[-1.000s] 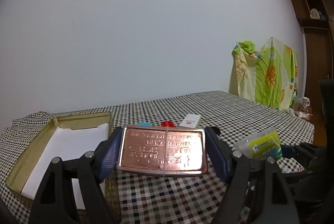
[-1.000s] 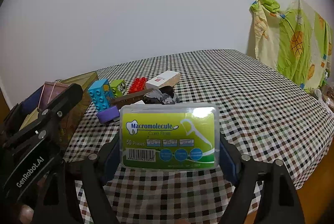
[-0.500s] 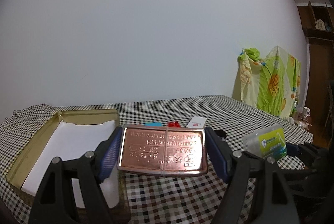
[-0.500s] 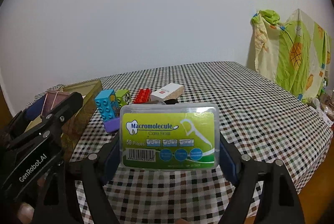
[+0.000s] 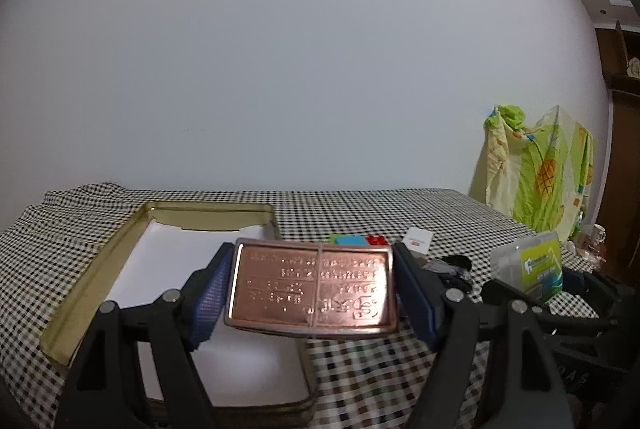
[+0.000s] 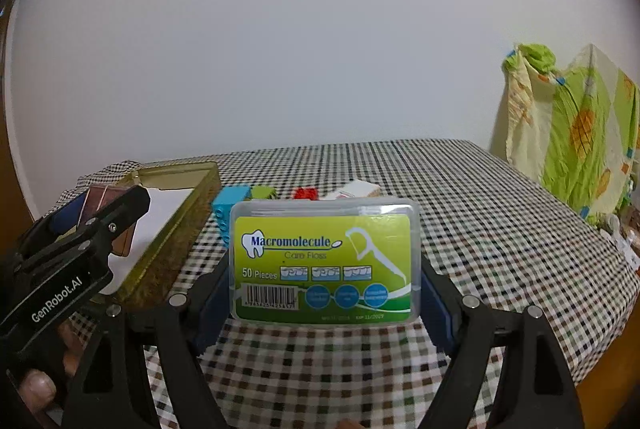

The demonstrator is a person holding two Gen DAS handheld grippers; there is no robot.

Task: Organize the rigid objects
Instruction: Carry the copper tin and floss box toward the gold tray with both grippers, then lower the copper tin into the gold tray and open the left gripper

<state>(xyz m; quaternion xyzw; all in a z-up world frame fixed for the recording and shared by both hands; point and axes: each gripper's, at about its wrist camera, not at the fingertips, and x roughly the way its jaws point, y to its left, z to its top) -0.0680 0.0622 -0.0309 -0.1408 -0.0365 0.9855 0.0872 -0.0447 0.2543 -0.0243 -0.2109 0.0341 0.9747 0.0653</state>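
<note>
My left gripper [image 5: 313, 289] is shut on a copper-coloured embossed metal case [image 5: 312, 289], held above the near right corner of an open gold tin [image 5: 100, 261] lined with white paper. My right gripper [image 6: 324, 265] is shut on a clear floss-pick box [image 6: 324, 261] with a green label, lifted over the checked tablecloth. In the right wrist view the left gripper [image 6: 94, 219] with the copper case [image 6: 104, 199] hangs over the gold tin [image 6: 172, 249] at the left. The floss box [image 5: 532, 267] shows at the right of the left wrist view.
On the cloth behind the held things lie a blue block [image 6: 230, 209], a green block [image 6: 264, 192], a red brick [image 6: 305, 193], a white box [image 6: 356, 189] and a dark object [image 5: 452, 267]. A patterned green cloth [image 6: 576, 145] hangs at the right. A hand [image 6: 38, 385] grips the left tool.
Both grippers have kept their hold. The left one has swung leftward so more of the gold tin lies under it; the right one has risen a little, and the blocks now sit behind the floss box.
</note>
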